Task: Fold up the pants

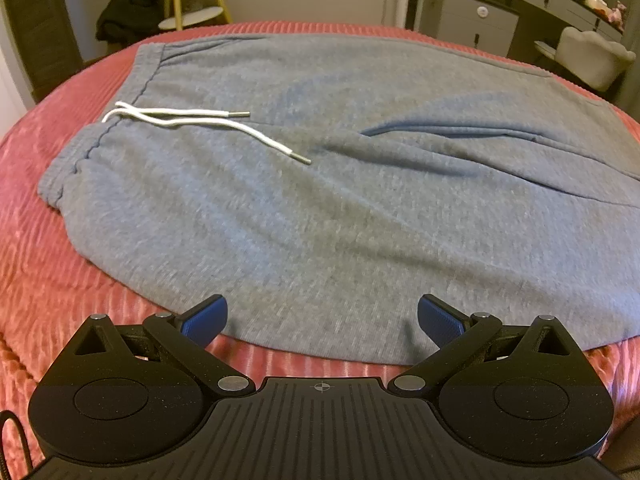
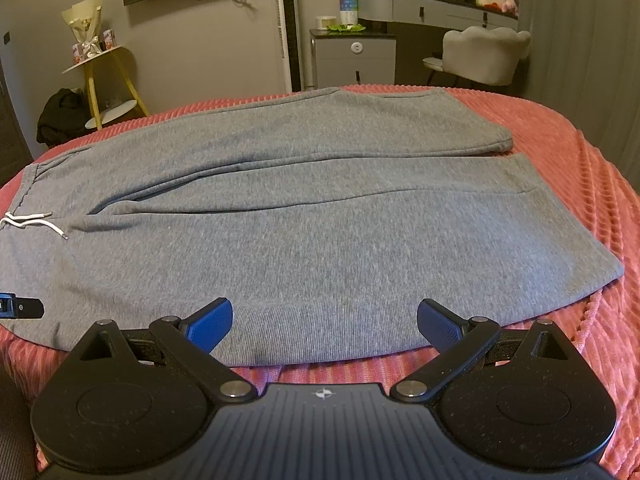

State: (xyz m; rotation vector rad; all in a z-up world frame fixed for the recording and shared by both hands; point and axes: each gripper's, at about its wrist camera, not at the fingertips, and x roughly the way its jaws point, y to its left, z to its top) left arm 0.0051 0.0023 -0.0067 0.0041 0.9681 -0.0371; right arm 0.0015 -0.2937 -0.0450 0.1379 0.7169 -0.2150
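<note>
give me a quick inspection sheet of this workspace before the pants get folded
surface: bed with a ribbed pink bedspread, pants on top
job's things: grey sweatpants spread flat, unfolded, waistband left, leg hems right; far leg's hem sits further left than the near one; white drawstring lying loose on the front
clutter: nothing seen on the bed
grippers: left gripper open, empty, at the near edge by the waist end; right gripper open, empty, at the near leg's edge
cables: a black cable at the left wrist view's lower left corner
surroundings: yellow-legged side table, dark bag on the floor, wall TV, grey dresser, white chair, round mirror
</note>
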